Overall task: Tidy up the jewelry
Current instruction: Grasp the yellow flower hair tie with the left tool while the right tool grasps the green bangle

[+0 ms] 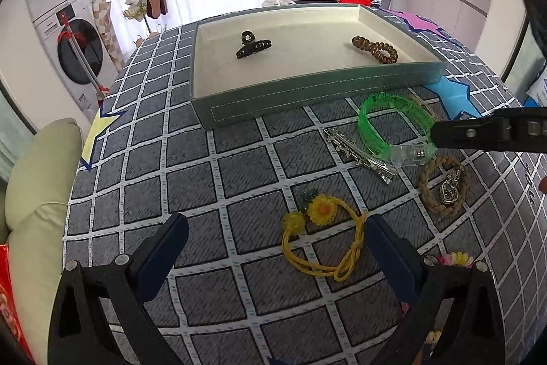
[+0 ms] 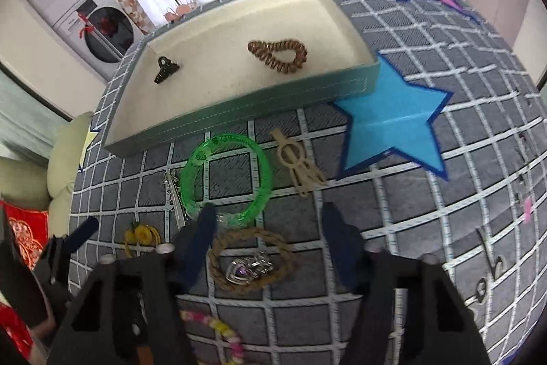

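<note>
**Both grippers low over the scattered jewelry**

While the tray (image 1: pixel 307 98) holds only a black claw clip (image 1: pixel 253 45) and a brown coil tie (image 1: pixel 376 49), the rest lies loose on the checked cloth (image 1: pixel 205 187). Left gripper (image 1: pixel 277 248) gapes wide, nothing pinched, the yellow flower tie (image 1: pixel 321 228) just at its one o'clock. Right gripper (image 2: pixel 270 248) stands partly spread, unclenched, straddling the braided rope bracelet (image 2: pixel 253 259); the green bangle (image 2: pixel 227 177) sits at its eleven o'clock, touching the silver clip (image 2: pixel 174 194).
</note>
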A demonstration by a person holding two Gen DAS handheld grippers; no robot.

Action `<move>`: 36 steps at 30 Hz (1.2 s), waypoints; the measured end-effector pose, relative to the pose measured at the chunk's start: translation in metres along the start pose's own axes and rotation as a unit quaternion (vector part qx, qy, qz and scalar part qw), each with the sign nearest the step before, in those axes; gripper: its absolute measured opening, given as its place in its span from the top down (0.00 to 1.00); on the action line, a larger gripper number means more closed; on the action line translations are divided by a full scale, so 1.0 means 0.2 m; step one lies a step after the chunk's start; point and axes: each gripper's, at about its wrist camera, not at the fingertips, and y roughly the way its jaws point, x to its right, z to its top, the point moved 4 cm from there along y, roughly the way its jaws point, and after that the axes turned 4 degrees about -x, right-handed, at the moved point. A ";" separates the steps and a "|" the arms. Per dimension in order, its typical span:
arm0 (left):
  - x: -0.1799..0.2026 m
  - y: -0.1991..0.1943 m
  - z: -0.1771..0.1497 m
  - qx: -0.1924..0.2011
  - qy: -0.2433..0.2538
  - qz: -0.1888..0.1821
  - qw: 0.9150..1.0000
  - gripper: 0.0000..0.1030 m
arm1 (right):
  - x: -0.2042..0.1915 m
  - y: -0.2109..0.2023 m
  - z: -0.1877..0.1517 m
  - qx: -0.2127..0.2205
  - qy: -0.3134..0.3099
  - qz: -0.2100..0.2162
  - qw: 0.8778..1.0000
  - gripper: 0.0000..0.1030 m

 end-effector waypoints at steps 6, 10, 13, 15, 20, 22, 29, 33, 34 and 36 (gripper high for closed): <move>0.02 0.01 0.00 0.000 0.006 0.000 1.000 0.03 | -0.06 0.02 0.01 0.006 -0.003 -0.003 1.000 0.56; 0.04 -0.01 0.00 0.005 0.013 -0.001 1.000 0.09 | -0.07 0.03 0.02 -0.002 0.006 0.017 1.000 0.59; 0.05 -0.01 0.00 0.008 0.018 -0.009 1.000 0.19 | -0.04 0.04 0.03 -0.005 0.042 0.046 0.998 0.59; 0.06 -0.02 0.00 0.008 0.019 -0.009 1.000 0.19 | -0.04 0.05 0.04 -0.004 0.041 0.039 0.998 0.59; 0.07 -0.02 0.00 0.009 0.016 -0.023 1.000 0.30 | -0.11 0.07 0.05 -0.005 -0.004 -0.024 1.000 0.71; 0.08 -0.02 0.00 0.011 0.019 -0.027 0.999 0.47 | -0.12 0.08 0.05 -0.007 -0.015 -0.035 0.999 0.86; 0.10 -0.04 0.00 0.014 0.029 -0.042 0.999 0.71 | -0.10 0.03 0.03 0.011 -0.017 -0.012 1.000 0.93; 0.05 -0.06 0.00 0.010 0.002 -0.072 0.997 0.71 | -0.07 -0.06 0.03 0.031 -0.020 0.004 0.999 0.93; 0.03 -0.08 0.00 0.014 -0.006 -0.081 0.997 0.71 | -0.07 -0.08 0.03 0.036 -0.021 0.008 0.999 0.93; 0.00 -0.12 0.01 0.021 -0.015 -0.089 0.996 0.71 | -0.09 -0.11 0.05 0.043 -0.023 0.011 0.999 0.93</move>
